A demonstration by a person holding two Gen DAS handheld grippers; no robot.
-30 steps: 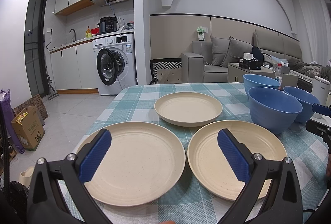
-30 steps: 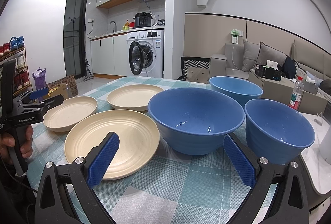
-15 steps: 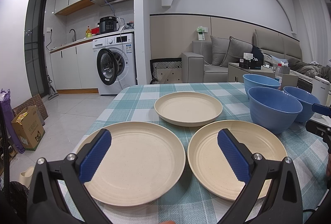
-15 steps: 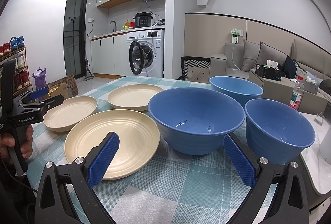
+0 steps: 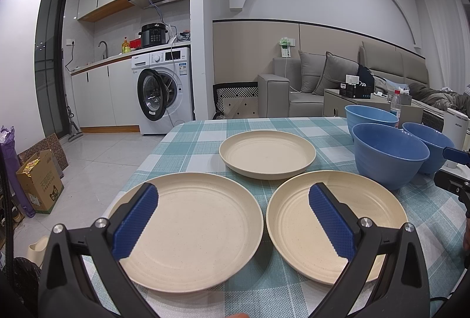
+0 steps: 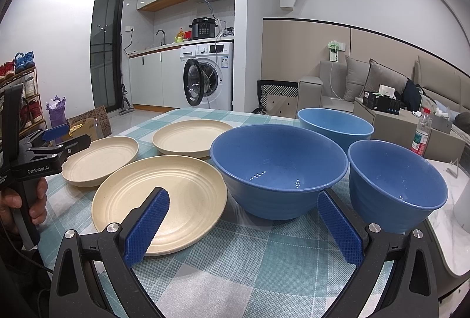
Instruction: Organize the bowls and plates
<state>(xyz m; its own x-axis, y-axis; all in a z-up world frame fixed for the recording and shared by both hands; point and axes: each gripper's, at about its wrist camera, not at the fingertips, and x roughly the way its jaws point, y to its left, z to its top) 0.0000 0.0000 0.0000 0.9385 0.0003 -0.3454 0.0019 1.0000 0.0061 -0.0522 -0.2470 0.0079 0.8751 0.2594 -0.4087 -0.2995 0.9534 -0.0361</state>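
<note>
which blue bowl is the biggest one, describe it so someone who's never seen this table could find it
On the checked tablecloth, cream plates lie on one side and three blue bowls cluster on the other. The big bowl stands nearest the plates, next to the ribbed plate, directly ahead of the open right gripper. It is clearly wider than the far bowl and the right-hand bowl.

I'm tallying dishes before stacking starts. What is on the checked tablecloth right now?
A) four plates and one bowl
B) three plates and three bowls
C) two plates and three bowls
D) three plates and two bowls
B: three cream plates and three blue bowls sit separately, none stacked.
</note>
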